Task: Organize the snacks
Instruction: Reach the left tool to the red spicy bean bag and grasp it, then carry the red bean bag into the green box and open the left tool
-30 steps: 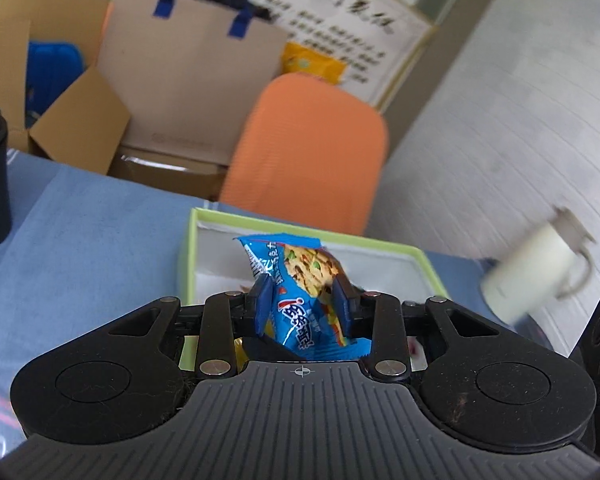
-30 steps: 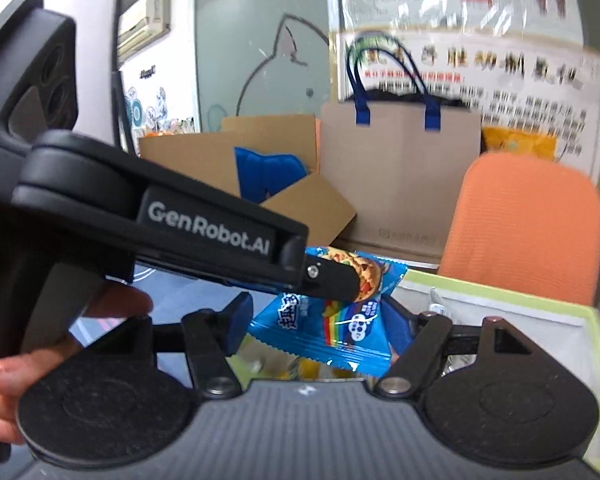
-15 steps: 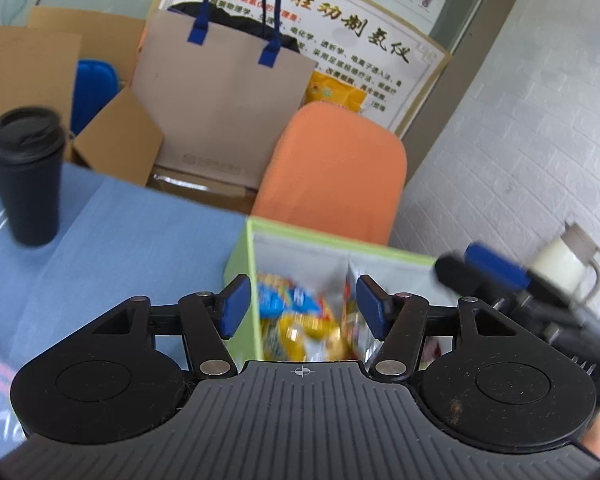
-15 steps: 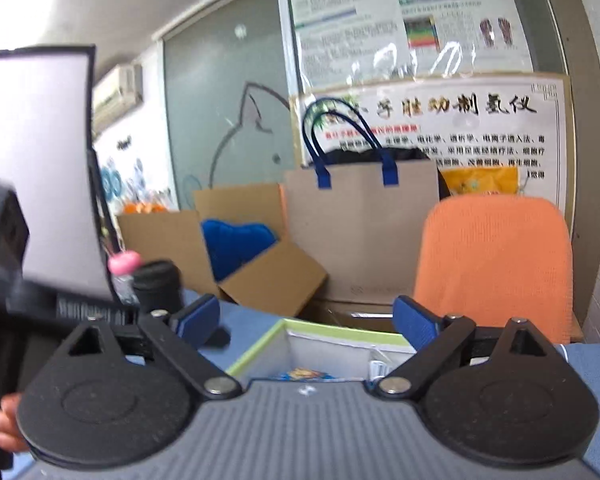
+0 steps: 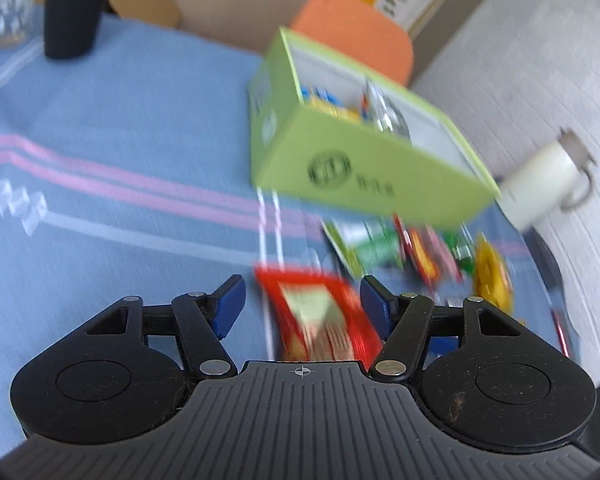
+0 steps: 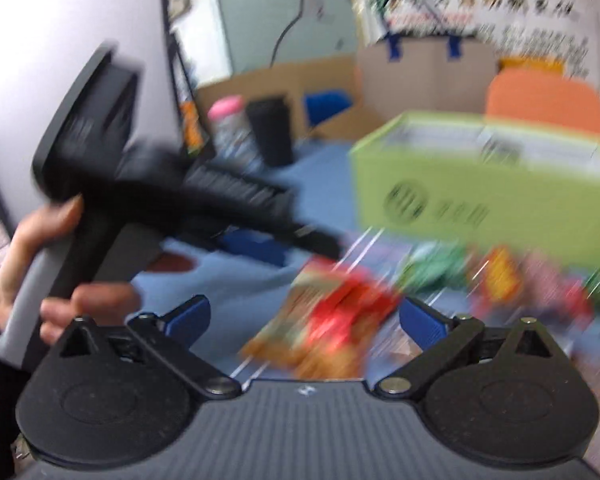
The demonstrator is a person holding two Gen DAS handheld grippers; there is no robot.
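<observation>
Over on the far left of the blue striped tablecloth (image 5: 112,128) stand a clear bottle with a pink cap (image 5: 8,4) and, just beside it, a black ribbed tumbler (image 5: 74,8). The left gripper (image 5: 300,300) hangs low over the cloth with its blue-padded fingers (image 5: 228,300) spread wide, and a red snack packet (image 5: 320,316) lies flat on the cloth in the gap between them, touched by neither. Beyond it sits the lime-green box (image 5: 364,168), open at the top, with a few wrapped snacks inside. Just in front of the box is a blurred scatter of loose snacks (image 5: 420,252), green, red and yellow. A white jug (image 5: 540,188) stands at the right edge. From the other side, the right gripper (image 6: 304,320) is also splayed open, empty, over the same red packet (image 6: 332,320), with the person's left hand (image 6: 52,264) gripping the other tool's handle.
</observation>
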